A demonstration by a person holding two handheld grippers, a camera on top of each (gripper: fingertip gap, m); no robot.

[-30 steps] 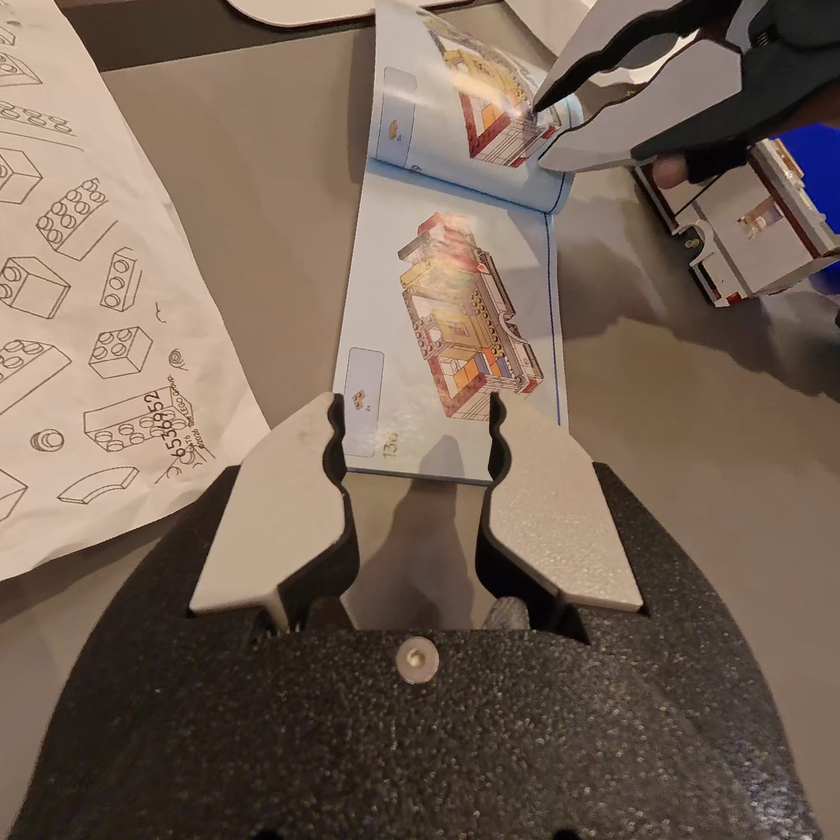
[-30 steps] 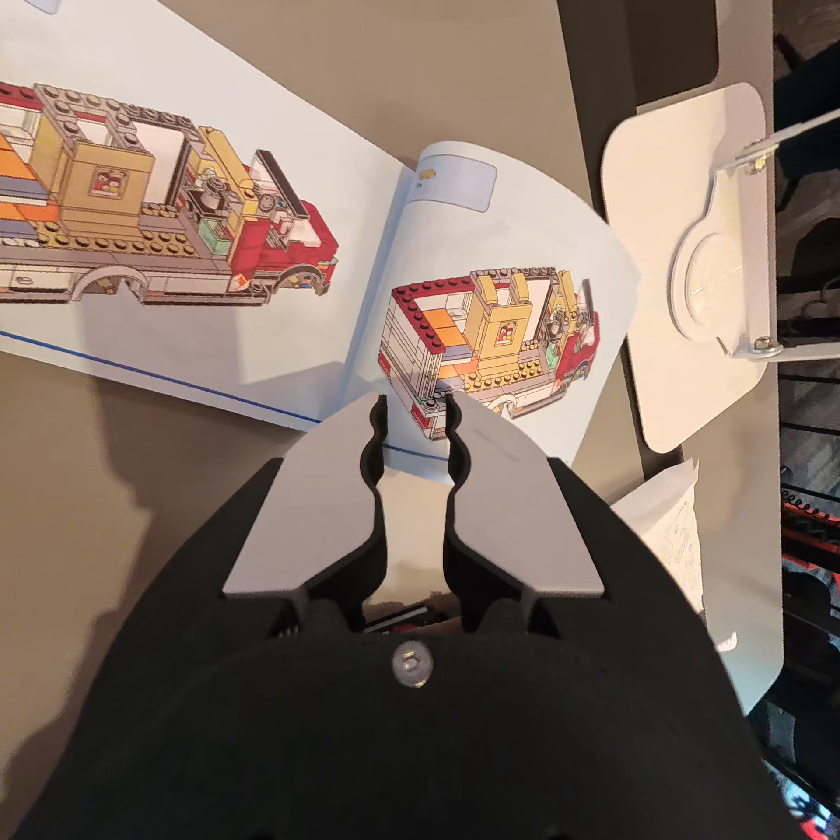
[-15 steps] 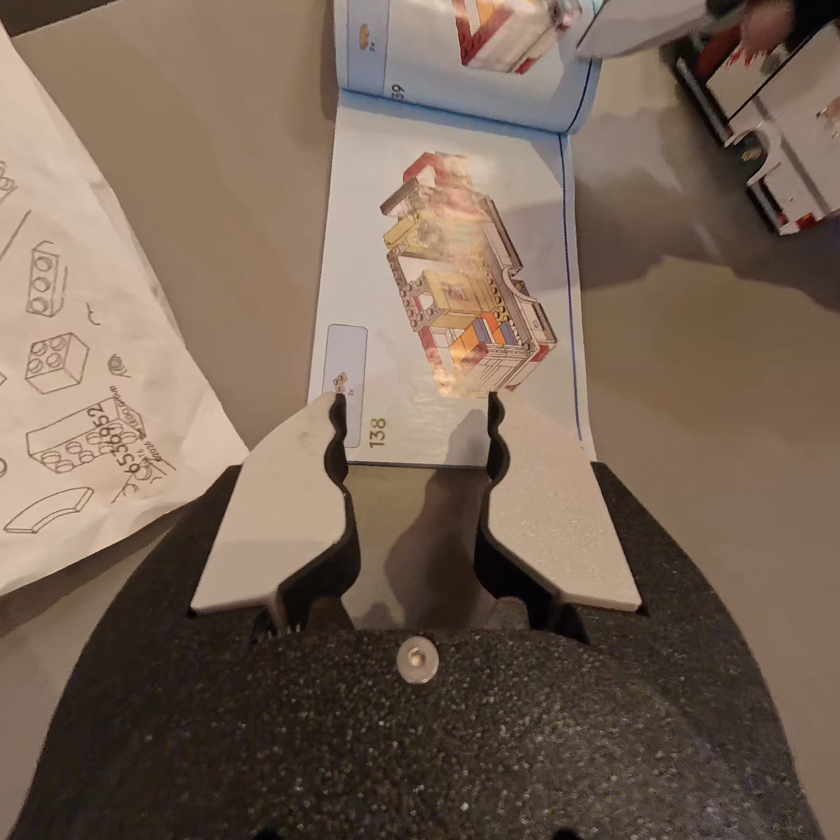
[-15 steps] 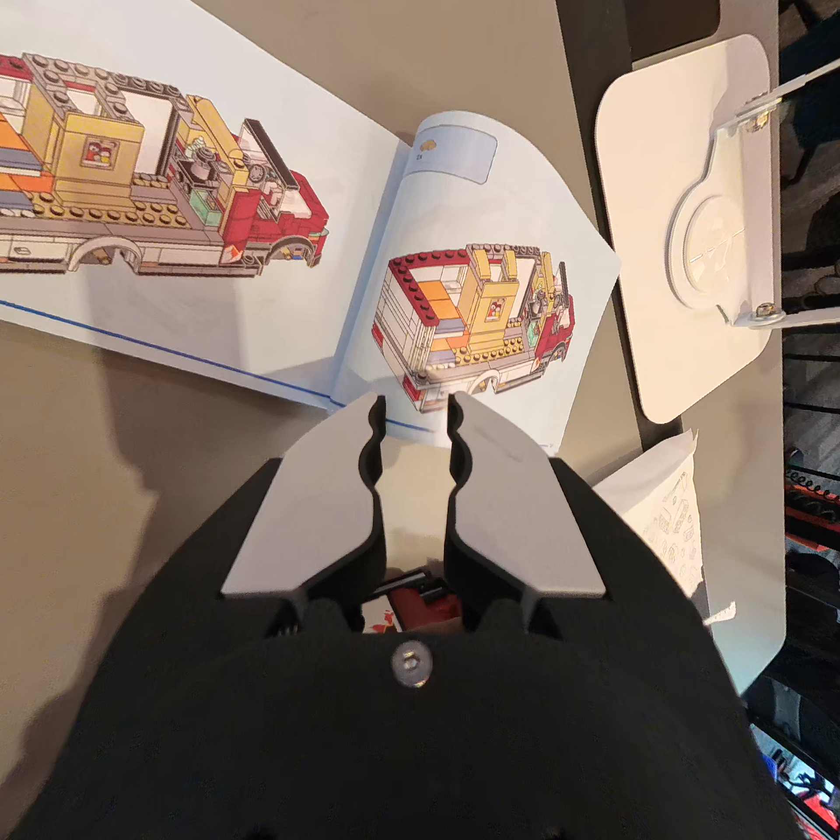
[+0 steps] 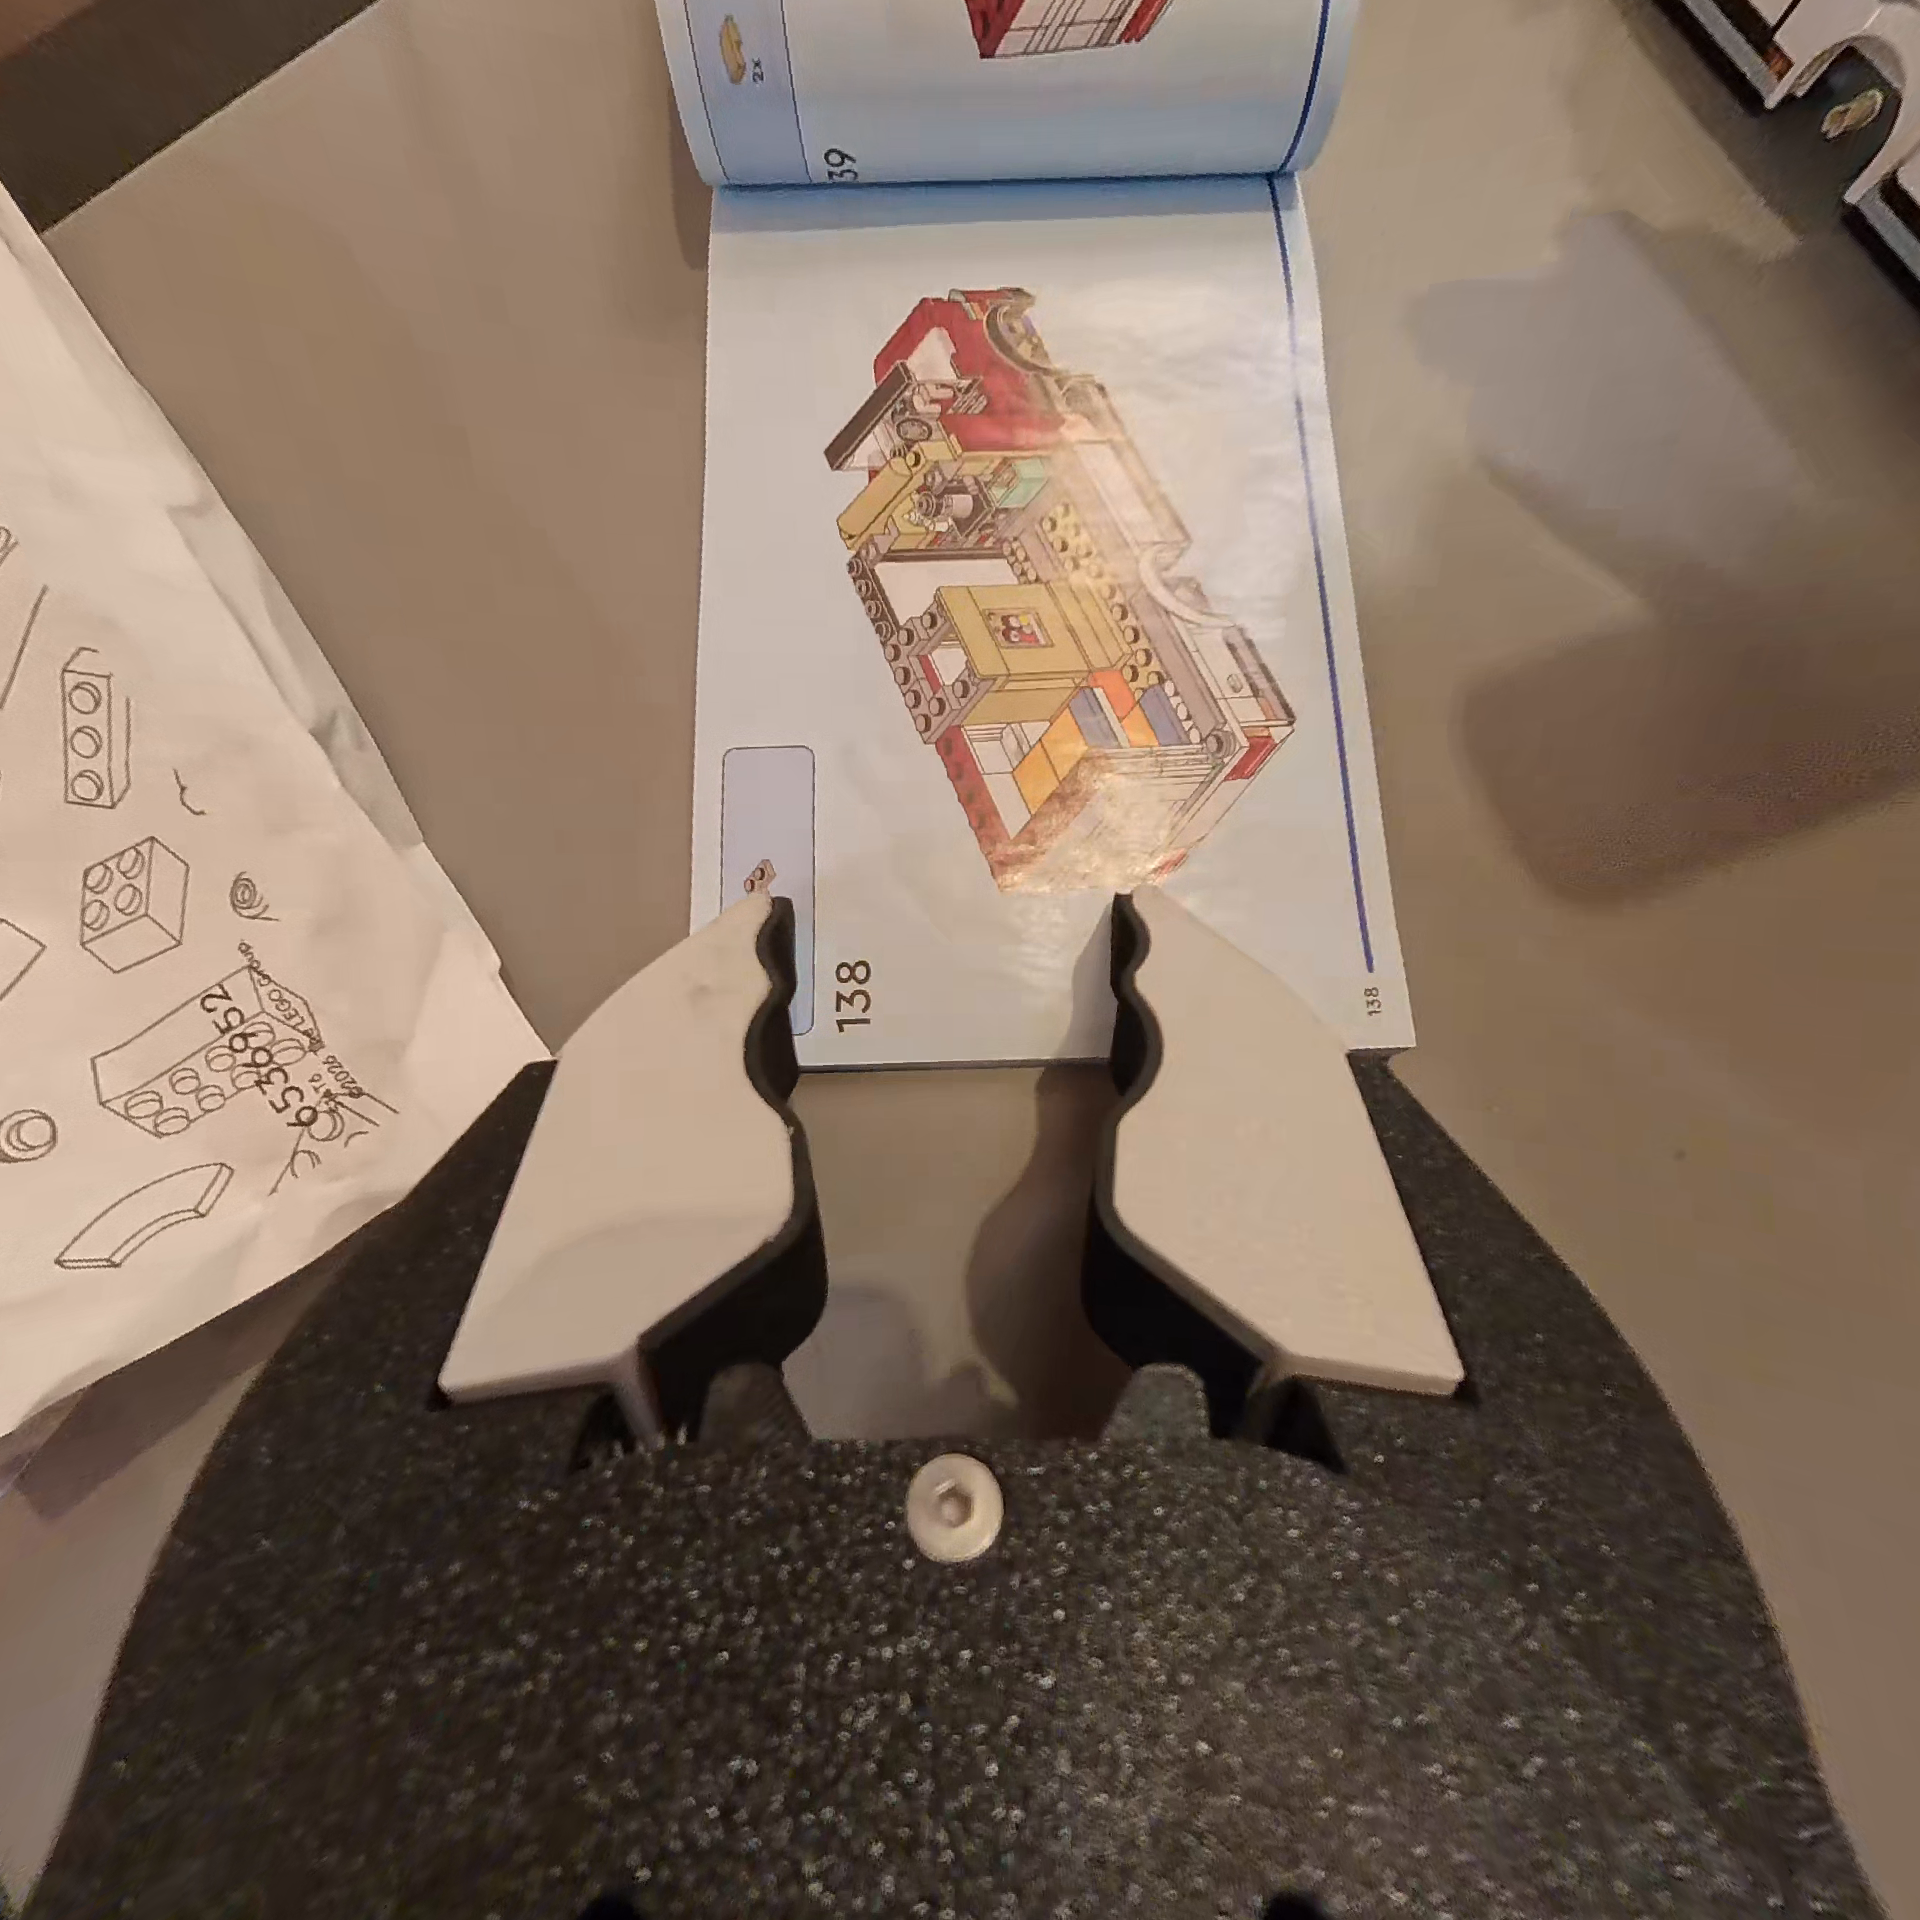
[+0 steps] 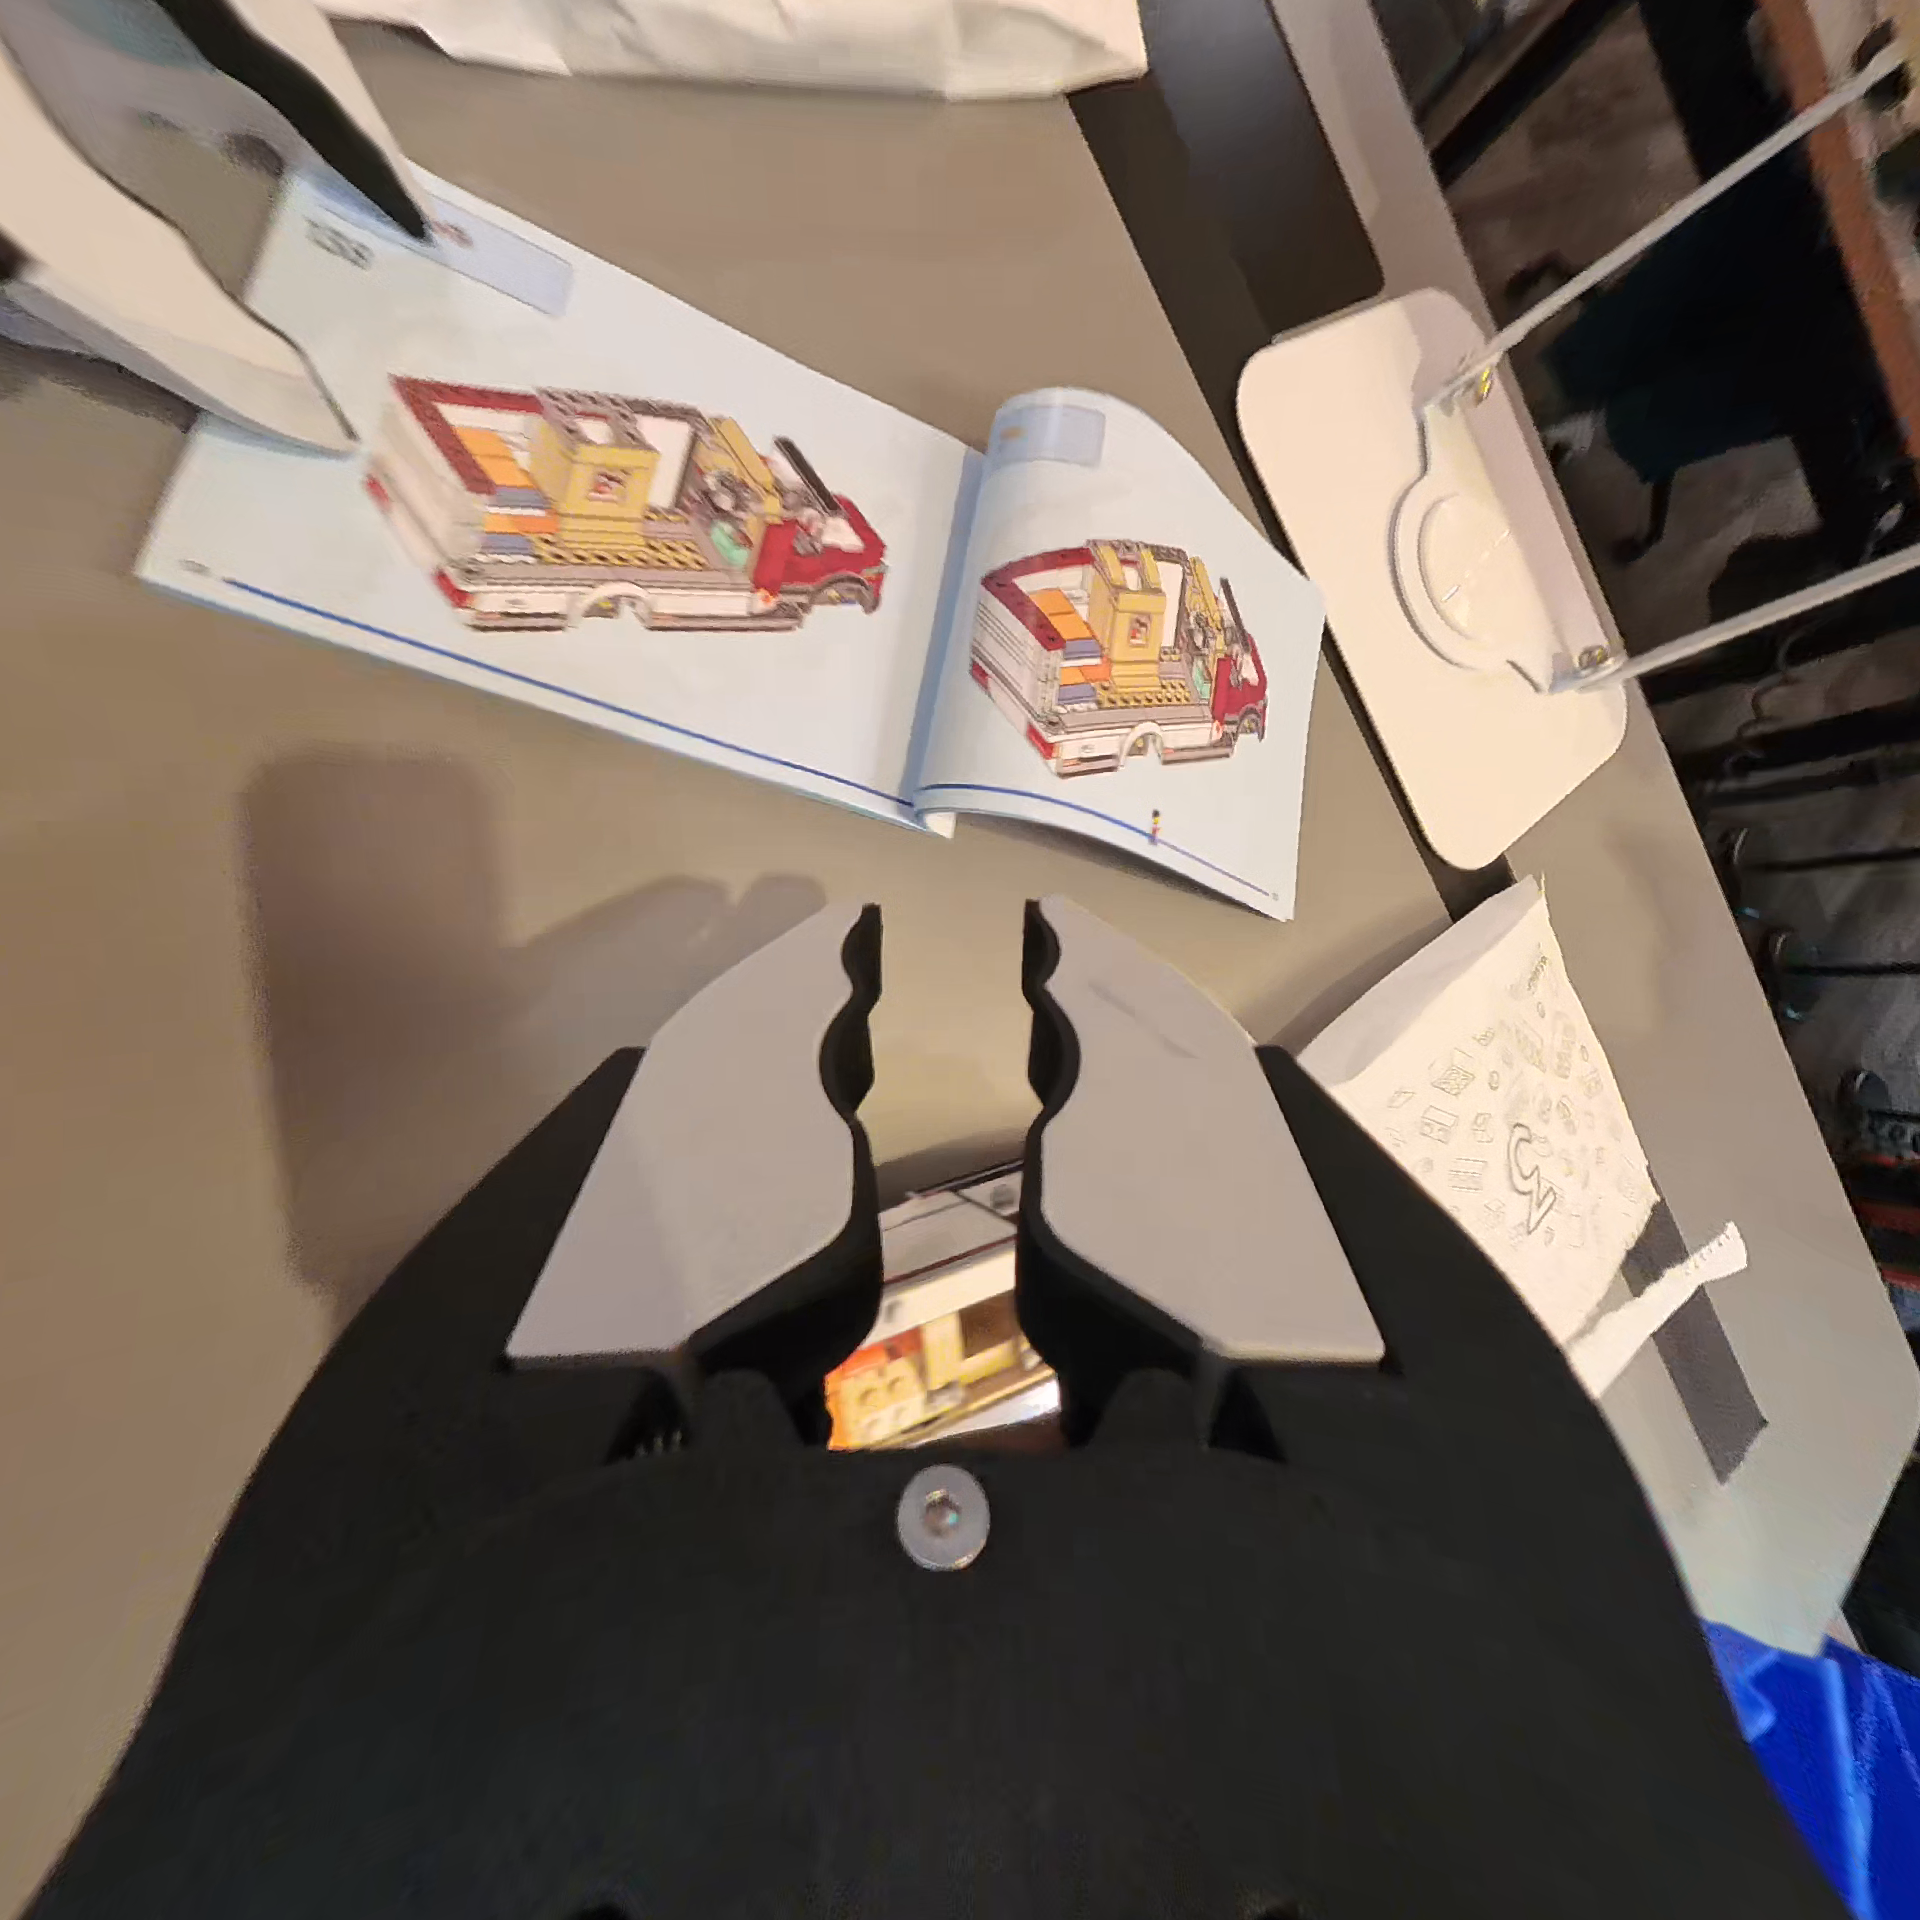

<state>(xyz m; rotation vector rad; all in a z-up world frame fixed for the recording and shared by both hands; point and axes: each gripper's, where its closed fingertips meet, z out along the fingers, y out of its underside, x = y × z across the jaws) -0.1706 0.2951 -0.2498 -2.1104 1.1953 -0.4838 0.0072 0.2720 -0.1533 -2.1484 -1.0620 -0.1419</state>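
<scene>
My two hand-held claws: body inventory

My left gripper (image 5: pixel 943 914): speckled, grainy black plastic housing, one round silver hex-socket screw (image 5: pixel 953 1519) at centre, two pale grey wedge-shaped fingers (image 5: pixel 665 1164) lined with wavy black pads along their inner edges. My right gripper (image 6: pixel 945 920): smoother matte black housing, a matching silver hex-socket screw (image 6: pixel 941 1531), the same pale grey fingers (image 6: pixel 1195 1164) with scalloped black pads; one finger carries a faint dark scuff.

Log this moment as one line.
left gripper: open, over booklet edge | right gripper: open, nothing held, short of booklet | printed paper bag at left
</scene>
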